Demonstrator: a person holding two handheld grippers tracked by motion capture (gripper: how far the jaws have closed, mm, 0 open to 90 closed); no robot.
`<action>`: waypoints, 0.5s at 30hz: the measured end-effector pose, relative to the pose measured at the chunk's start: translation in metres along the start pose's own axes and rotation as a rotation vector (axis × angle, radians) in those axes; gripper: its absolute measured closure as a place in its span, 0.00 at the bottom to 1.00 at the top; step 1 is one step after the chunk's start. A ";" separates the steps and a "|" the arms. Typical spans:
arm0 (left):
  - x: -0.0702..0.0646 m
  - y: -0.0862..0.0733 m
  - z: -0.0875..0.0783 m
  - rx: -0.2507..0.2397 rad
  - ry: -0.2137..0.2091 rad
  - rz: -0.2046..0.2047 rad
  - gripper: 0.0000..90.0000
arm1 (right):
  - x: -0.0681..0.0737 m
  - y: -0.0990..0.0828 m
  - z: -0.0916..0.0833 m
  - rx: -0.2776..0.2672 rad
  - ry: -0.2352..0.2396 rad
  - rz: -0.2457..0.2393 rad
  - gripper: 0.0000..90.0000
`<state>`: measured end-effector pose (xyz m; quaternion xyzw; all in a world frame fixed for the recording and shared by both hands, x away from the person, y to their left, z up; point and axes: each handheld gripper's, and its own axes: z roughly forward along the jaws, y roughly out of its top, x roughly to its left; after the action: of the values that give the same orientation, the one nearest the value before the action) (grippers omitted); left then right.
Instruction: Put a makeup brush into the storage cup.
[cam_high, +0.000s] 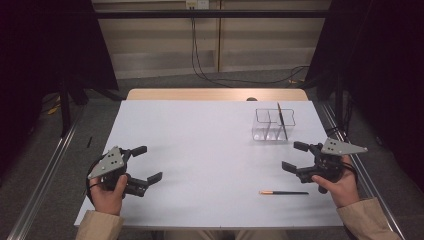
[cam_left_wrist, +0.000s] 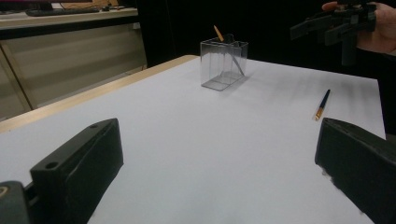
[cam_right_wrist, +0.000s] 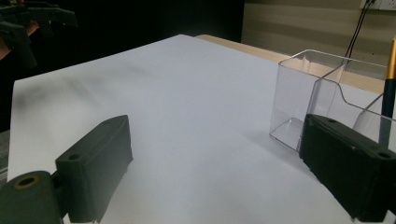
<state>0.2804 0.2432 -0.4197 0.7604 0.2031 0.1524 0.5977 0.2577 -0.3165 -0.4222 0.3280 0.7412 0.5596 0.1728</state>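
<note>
High view: a clear plastic organiser box with inner dividers (cam_high: 272, 127) stands on the far right part of the white table top (cam_high: 200, 160). One thin dark pen with a gold-orange end (cam_high: 280, 120) leans upright inside it, in one of the right-hand compartments; the exact compartment cannot be told. The remaining compartments look empty.

A second thin dark pen with an orange tip (cam_high: 283, 192) lies flat on the table near the front right edge, orange end pointing left. It rests just in front of and slightly left of the right gripper (cam_high: 297, 158), near it but not touching. That gripper's jaws are spread wide and hold nothing, hovering between the box behind and the lying pen in front. In the right gripper view the box (cam_right_wrist: 327, 100) sits just beyond the right jaw, and the standing pen (cam_right_wrist: 388, 84) shows at the frame's right edge.

The left gripper (cam_high: 147, 164) is at the front left of the table, well apart from both pens and the box, its jaws likewise spread and empty. In the left gripper view the lying pen (cam_left_wrist: 322, 104) is seen beyond the right jaw, with the box (cam_left_wrist: 224, 65) farther off.

Count: two grippers, two pens, one box.
</note>
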 end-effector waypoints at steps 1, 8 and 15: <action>0.000 0.000 0.000 0.000 -0.001 -0.002 0.01 | 0.000 0.001 0.000 0.008 0.004 -0.001 0.10; 0.000 -0.001 0.001 -0.001 -0.004 -0.004 0.01 | 0.001 0.002 0.002 0.057 0.011 -0.015 0.10; 0.000 -0.001 0.001 0.004 -0.004 -0.007 0.01 | 0.002 0.001 0.006 0.117 0.018 -0.031 0.09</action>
<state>0.2810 0.2427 -0.4210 0.7612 0.2048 0.1486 0.5972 0.2604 -0.3106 -0.4225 0.3211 0.7790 0.5157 0.1554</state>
